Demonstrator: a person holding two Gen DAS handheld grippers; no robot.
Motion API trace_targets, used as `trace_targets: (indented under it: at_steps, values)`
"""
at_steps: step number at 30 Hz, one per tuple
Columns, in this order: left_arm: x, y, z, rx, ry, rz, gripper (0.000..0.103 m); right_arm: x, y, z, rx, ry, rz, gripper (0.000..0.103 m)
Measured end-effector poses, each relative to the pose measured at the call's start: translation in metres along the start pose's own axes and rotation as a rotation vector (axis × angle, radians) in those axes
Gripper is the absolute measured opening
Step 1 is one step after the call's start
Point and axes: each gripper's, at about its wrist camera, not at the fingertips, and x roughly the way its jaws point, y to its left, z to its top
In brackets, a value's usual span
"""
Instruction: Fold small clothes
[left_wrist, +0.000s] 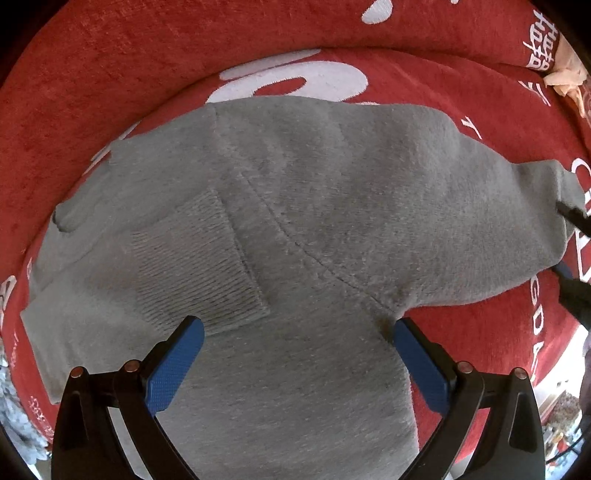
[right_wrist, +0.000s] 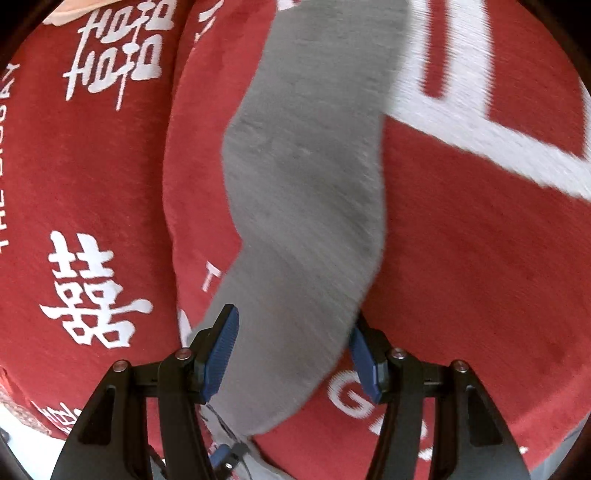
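The gray sweater (left_wrist: 295, 206) lies spread on the red blanket (left_wrist: 110, 74), filling the middle of the frame. The left tool (left_wrist: 297, 334) is spread wide above it. The right tool (right_wrist: 291, 332) is spread around a sleeve (right_wrist: 306, 184), not pinching yet. Next, I think, squeeze and fold the sleeve in.

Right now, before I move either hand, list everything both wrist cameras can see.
grey sweatshirt: one, grey, spread on the red blanket, a ribbed cuff lying folded onto its body; a long part of it runs between the right gripper's fingers.
red blanket: one, red with white letters and characters, under the garment.
pale crumpled item: one, peach, at the blanket's far right edge; too small to identify.
grey-white fuzzy fabric: one patch, at the lower left edge of the left wrist view.
left gripper: one, black with blue pads, open, pointing down over the sweatshirt.
right gripper: one, black with blue pads, jaws apart astride the grey fabric.
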Motion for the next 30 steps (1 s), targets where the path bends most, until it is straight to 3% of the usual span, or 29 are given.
trace_targets:
  at_steps: [8,9,10,12,13,18,22,30]
  values:
    - [0.0,0.0,-0.007,-0.026,0.006,0.001,0.103,0.005,0.004,0.006,0.09,-0.001,0.144,0.062]
    - [0.001,0.002,-0.015,-0.028,0.005,0.001,0.103,0.006,0.005,0.005,0.099,0.006,0.159,0.058]
    - [-0.001,0.009,-0.021,-0.029,0.003,0.0,0.103,0.006,0.005,0.004,0.109,0.013,0.175,0.038]
    - [-0.004,0.019,-0.027,-0.032,-0.001,0.0,0.103,0.008,0.006,0.002,0.127,0.037,0.208,0.013]
    - [-0.004,0.021,-0.029,-0.035,-0.002,0.001,0.103,0.008,0.008,0.001,0.133,0.044,0.232,0.01]
    - [-0.009,0.038,-0.042,-0.051,-0.011,-0.002,0.103,0.003,0.031,-0.006,0.079,0.081,0.344,0.009]
    - [-0.014,0.057,-0.053,-0.063,-0.029,-0.001,0.103,0.002,0.073,-0.02,-0.041,0.137,0.428,0.009]
    - [-0.029,0.127,-0.083,-0.121,-0.067,0.031,0.103,0.023,0.184,-0.091,-0.406,0.261,0.424,0.009]
